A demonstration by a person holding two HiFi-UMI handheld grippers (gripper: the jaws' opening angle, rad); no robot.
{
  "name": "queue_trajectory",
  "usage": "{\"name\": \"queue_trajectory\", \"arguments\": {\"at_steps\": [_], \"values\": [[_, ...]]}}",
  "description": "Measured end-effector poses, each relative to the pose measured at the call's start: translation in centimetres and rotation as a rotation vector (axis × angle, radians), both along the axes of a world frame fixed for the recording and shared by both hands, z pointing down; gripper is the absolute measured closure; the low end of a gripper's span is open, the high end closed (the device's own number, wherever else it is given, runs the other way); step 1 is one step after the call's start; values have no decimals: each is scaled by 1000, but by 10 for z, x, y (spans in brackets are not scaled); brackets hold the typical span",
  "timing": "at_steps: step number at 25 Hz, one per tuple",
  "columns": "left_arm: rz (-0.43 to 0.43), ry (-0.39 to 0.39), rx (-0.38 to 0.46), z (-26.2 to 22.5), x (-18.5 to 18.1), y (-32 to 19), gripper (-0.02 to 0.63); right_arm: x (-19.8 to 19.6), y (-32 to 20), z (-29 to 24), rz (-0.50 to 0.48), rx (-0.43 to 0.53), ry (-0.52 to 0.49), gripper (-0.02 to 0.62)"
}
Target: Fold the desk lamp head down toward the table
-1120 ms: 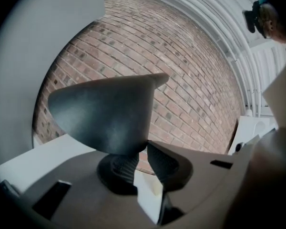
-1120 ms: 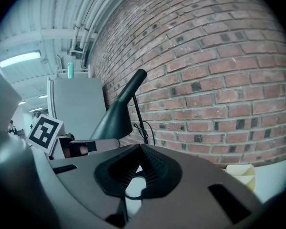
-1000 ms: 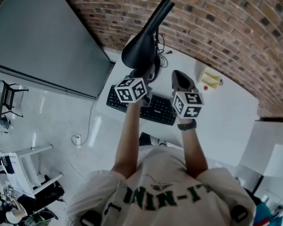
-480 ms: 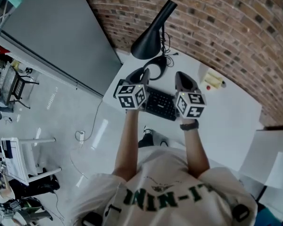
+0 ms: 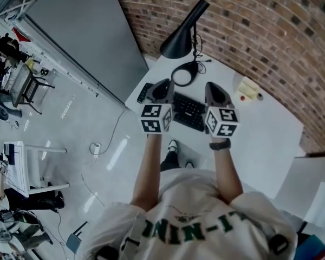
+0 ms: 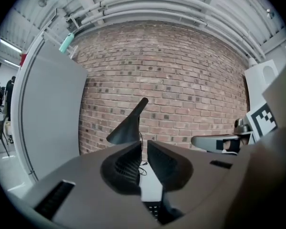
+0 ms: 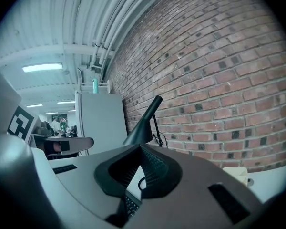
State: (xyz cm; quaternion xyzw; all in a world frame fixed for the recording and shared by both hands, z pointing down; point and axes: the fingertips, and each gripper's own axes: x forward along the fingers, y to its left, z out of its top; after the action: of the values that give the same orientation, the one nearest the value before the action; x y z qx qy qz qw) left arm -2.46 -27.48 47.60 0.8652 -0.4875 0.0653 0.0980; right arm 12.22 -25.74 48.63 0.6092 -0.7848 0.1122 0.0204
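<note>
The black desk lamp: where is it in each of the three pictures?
Head view: lamp top centre.
Left gripper view: lamp centre, just above the jaws.
Right gripper view: lamp centre, above the jaws.
Shared landmark: the brick wall behind it.

black lamp (image 5: 179,41), white table (image 5: 260,142), red-brown brick wall (image 5: 271,28)

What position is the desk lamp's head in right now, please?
Tilted downward: the lamp head slopes, wide mouth low and facing the table, narrow end pointing up toward the brick wall.
</note>
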Motion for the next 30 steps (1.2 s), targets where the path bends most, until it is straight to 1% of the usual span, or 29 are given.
{"name": "queue_trajectory", "arguments": {"at_steps": [5,8,13,19,24,27,30], "values": [[-42,10,25,-5,-9,26,603,-4,20,-8,-19,38,33,595],[-62,11,44,-8,-12,37,604,-4,31,-12,-28,55,64,595],[-81,13,63,-11,-12,51,604,-3,44,-10,-40,45,85,595],[-79,3,49,-6,-4,53,604,1,49,-11,-43,43,97,595],[-61,13,39,-4,4,39,604,6,40,-13,-26,40,101,595],[-39,49,14,1,5,23,603,7,30,-15,-18,48,100,595],[-26,156,-54,15,0,4,601,3,19,-16,-29,50,104,595]]}}
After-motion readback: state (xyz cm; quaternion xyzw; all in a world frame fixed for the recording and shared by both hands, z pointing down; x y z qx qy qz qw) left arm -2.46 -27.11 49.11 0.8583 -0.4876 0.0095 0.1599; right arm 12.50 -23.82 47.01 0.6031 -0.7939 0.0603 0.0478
